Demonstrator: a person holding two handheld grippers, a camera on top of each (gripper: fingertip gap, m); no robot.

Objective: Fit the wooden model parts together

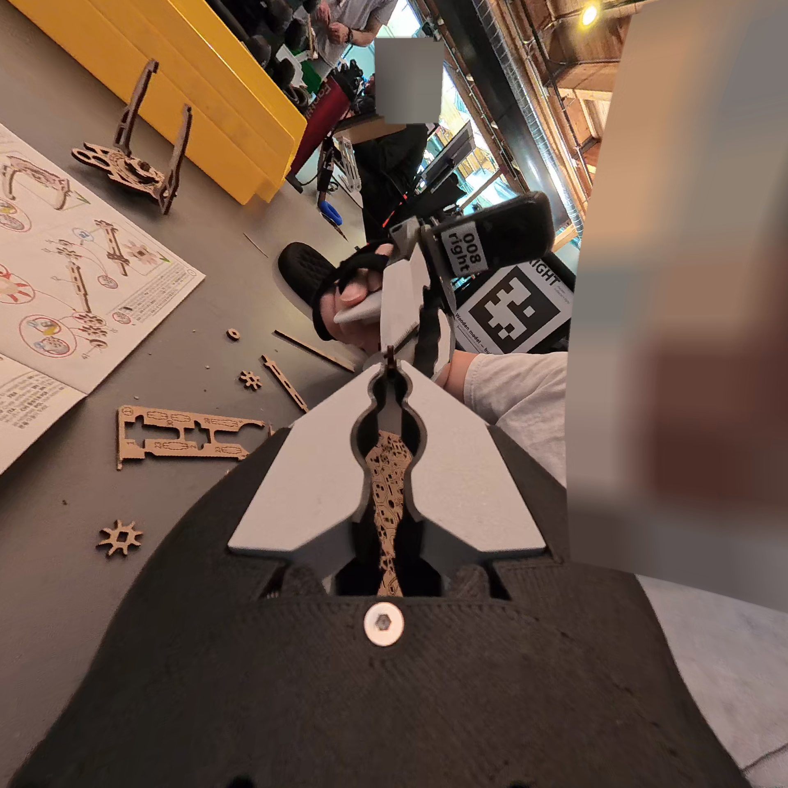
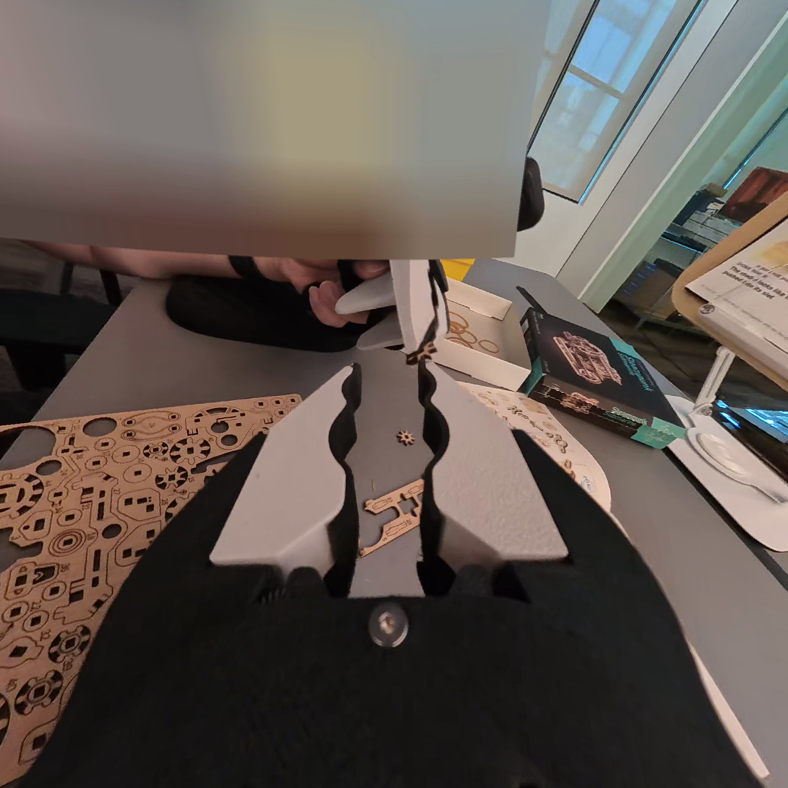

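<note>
My left gripper (image 1: pixel 390 367) is shut on a small dark wooden gear (image 1: pixel 390 356), seen edge-on at its tips and held above the grey table (image 1: pixel 239 264). In the right wrist view the same gear (image 2: pixel 422 353) hangs from the left gripper's white fingers (image 2: pixel 409 298), just past my right gripper's right fingertip. My right gripper (image 2: pixel 390 370) is open and empty, facing the left one; its fingers (image 1: pixel 398 298) show in the left wrist view. A part-built wooden model (image 1: pixel 136 153) stands at the far left.
Loose gears (image 1: pixel 120 538) (image 2: pixel 405 437), a wooden stick (image 1: pixel 283 382) and a punched-out frame strip (image 1: pixel 183 435) lie on the table. There are also a large wooden parts sheet (image 2: pixel 85 490), an instruction sheet (image 1: pixel 64 277), a yellow bin (image 1: pixel 192 85), the kit box (image 2: pixel 597 383) and a white tray of rubber bands (image 2: pixel 477 337). My two grippers' fingertips are within a few centimetres of each other. From either gripper's tips it is about 30 cm to the part-built wooden model (image 1: pixel 136 153).
</note>
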